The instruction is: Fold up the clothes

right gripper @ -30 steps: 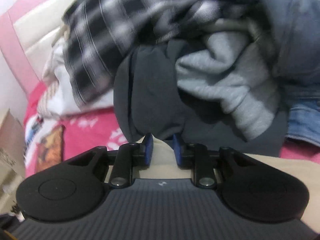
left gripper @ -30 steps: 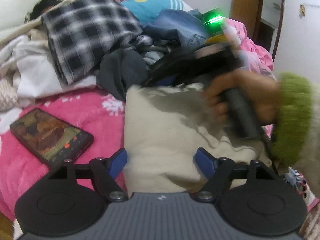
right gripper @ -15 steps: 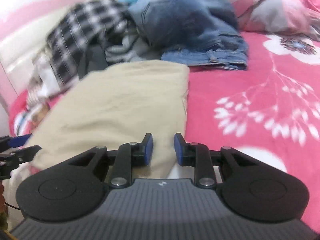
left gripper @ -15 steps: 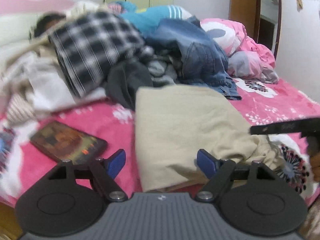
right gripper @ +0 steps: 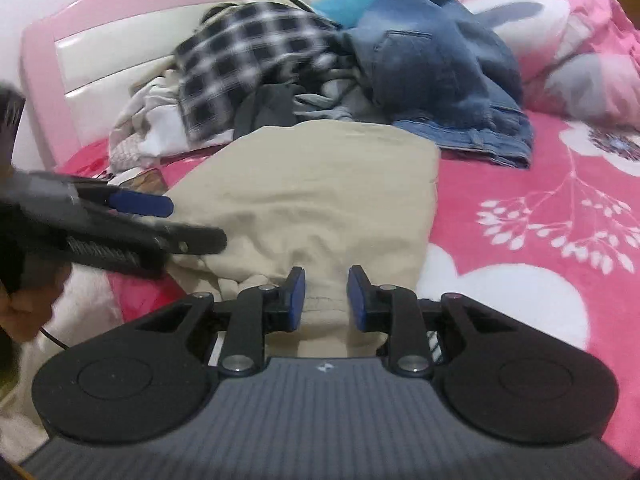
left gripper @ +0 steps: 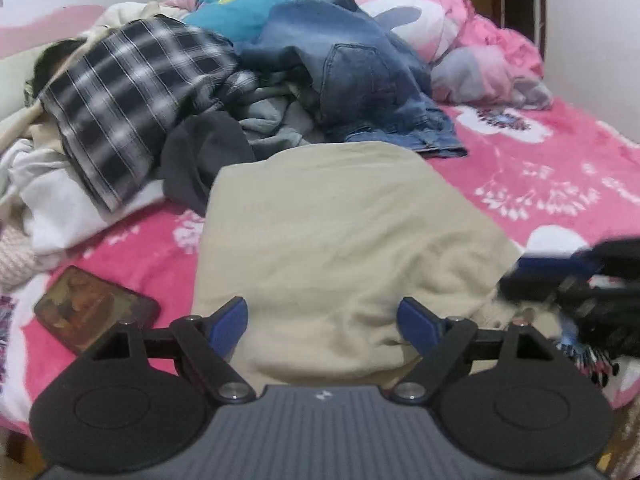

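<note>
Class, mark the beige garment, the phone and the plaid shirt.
beige garment (left gripper: 332, 240), left wrist view, flat middle.
phone (left gripper: 94, 312), left wrist view, screen centre.
plaid shirt (left gripper: 132, 100), left wrist view, middle of the checked cloth.

A phone (left gripper: 94, 307) lay screen up on the pink flowered bed (left gripper: 568, 184), near its front edge. A pink headboard (right gripper: 72, 36) stood at the bed's far end.

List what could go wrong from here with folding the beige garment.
1. The phone lies beside the beige garment; a sweep by the left gripper could knock it.
2. The far edge touches the clothes pile; folding may snag it.
3. The right gripper, jaws apart, may bunch the near hem.
</note>
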`<state>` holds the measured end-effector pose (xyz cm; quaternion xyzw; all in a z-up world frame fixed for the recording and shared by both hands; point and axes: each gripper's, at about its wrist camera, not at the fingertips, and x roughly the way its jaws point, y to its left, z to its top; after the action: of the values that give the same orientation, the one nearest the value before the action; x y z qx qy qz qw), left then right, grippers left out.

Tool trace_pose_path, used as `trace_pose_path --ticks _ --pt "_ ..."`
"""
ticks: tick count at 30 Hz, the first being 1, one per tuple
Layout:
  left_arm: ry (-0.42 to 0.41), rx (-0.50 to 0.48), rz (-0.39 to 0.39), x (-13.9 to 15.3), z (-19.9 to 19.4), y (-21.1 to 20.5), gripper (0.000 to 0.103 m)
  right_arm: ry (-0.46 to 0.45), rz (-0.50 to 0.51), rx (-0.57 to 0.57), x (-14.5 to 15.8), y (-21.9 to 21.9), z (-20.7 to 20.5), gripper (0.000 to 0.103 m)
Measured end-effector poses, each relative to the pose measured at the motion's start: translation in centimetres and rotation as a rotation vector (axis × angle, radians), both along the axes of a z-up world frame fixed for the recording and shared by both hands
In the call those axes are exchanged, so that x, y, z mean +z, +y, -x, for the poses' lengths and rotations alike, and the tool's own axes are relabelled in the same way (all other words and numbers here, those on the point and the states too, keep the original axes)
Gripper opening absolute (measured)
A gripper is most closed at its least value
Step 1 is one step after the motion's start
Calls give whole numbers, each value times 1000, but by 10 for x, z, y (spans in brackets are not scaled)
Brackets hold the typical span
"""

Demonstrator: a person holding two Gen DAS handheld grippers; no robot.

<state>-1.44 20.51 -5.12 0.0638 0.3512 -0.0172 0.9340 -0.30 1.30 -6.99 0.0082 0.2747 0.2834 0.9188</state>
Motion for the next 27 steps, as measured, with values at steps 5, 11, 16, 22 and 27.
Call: trace_pose_path --ticks 5,11,16,22,27 --pt "31 33 0 3 -7 -3 84 0 -12 -16 5 -4 3 24" --pt "45 57 -24 1 -8 -8 85 11 -12 -24 2 -9 5 24" --pt "52 63 -34 0 -9 -10 85 37 11 -32 -10 -10 4 24" --pt "55 76 -43 -1 -11 -12 86 43 -16 -39 -15 -13 5 24" --pt "55 81 -51 -1 -11 -14 86 41 -13 -42 -16 -12 6 24"
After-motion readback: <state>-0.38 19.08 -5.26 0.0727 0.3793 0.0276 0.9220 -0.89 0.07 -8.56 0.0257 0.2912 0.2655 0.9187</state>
